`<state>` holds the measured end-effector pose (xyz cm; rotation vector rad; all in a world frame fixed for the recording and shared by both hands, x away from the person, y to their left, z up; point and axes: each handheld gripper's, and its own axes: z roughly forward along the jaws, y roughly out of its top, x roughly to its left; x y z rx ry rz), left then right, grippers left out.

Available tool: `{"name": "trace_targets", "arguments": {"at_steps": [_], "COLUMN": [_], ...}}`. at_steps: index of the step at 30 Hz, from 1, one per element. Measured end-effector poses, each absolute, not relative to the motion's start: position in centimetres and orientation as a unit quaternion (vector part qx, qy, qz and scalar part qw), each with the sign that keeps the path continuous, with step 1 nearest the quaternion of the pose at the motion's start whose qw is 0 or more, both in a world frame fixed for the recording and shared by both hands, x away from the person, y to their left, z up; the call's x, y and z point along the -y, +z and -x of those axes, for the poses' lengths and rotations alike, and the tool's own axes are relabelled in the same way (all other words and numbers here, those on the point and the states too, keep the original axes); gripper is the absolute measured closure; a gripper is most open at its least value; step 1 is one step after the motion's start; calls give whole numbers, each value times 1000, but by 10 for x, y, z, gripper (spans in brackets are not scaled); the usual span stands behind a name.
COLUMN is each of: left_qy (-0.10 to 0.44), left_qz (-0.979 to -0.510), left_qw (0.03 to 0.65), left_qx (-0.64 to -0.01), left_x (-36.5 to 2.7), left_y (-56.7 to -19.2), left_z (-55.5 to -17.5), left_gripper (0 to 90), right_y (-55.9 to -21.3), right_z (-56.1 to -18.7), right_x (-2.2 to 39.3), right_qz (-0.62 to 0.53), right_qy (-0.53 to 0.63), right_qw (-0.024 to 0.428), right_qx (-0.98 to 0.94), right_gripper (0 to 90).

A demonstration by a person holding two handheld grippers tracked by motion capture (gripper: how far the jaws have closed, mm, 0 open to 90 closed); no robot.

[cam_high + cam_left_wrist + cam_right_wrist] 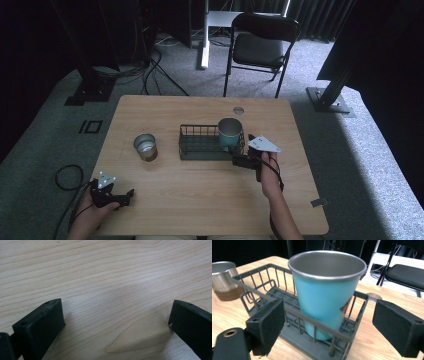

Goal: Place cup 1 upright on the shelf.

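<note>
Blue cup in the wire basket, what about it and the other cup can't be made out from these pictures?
- Blue cup: its base, in the right gripper view, is screened by the wire basket bars; the brown mark on its side is half hidden by one bar.
- Blue cup's inside bottom: out of sight below the rim in that view; too small in the high view.
- Steel cup: cut off by the left edge; its contents can't be seen.

Lab or studio: black curtains (320, 15), floor cables (155, 70), rig stands (330, 95), folding chair (260, 45).

cup (324, 292) teal, grey inside | basket (259, 280) dark grey | table (105, 277) pale woodgrain
</note>
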<state>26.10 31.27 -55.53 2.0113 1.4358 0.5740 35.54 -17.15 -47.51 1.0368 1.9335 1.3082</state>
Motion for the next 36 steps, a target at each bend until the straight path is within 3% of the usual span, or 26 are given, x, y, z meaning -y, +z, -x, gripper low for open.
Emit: {"name": "trace_targets", "arguments": {"at_steps": [36], "left_qy": [216], "left_qz": [-757], "left_qw": [297], "left_qx": [-540], "left_x": [-313], "left_y": [-555], "left_z": [-261], "left_gripper": [7], "right_y": [-520], "right_z": [-320], "right_x": [258], "right_qz": [-401], "right_qy": [440], "right_qw": [254], "right_qx": [-762], "right_gripper": [108]}}
